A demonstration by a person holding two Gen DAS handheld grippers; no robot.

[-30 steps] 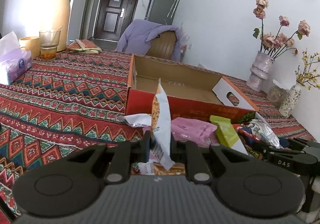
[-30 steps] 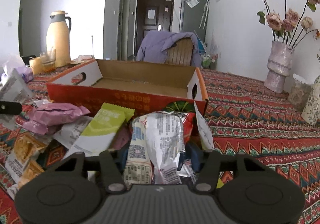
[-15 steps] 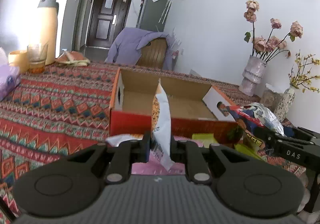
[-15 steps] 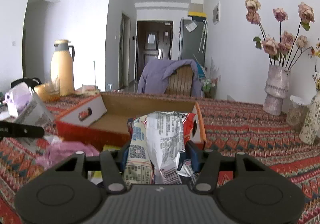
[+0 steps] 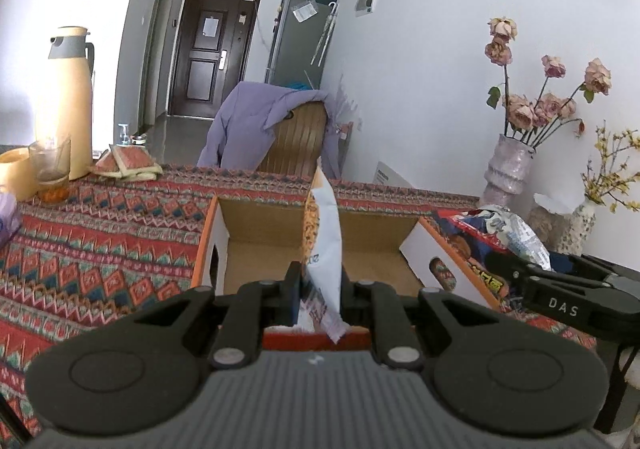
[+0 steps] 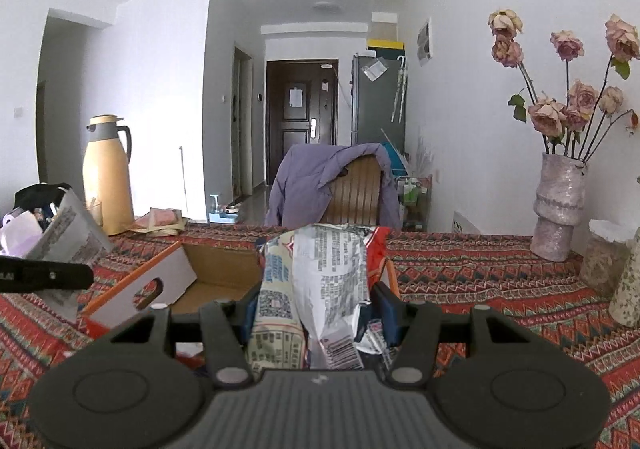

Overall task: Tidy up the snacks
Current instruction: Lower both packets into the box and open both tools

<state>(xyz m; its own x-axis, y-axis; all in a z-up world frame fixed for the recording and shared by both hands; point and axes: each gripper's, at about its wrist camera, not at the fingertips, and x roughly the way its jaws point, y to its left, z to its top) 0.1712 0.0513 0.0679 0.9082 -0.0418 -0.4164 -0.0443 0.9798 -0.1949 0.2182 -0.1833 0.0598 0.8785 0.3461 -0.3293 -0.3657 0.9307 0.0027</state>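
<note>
Carrying two snack loads toward the cardboard box [image 5: 320, 245]
A thin white packet [image 5: 326, 241] is clenched edge-on in the left tool [image 5: 320, 289], crinkled bags [image 6: 320, 289] are grasped by the right tool [image 6: 316, 313], both held above the box at frame centre, probably for dropping in

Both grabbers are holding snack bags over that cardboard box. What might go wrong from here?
1. The left gripper pinches only the bottom edge of a thin white snack packet, which stands tall; it may flop or slip out.
2. The right gripper clamps a bulky bundle of crinkled snack bags; a loose one could drop outside the cardboard box.
3. The grippers are close together, so they might bump over the box.
</note>
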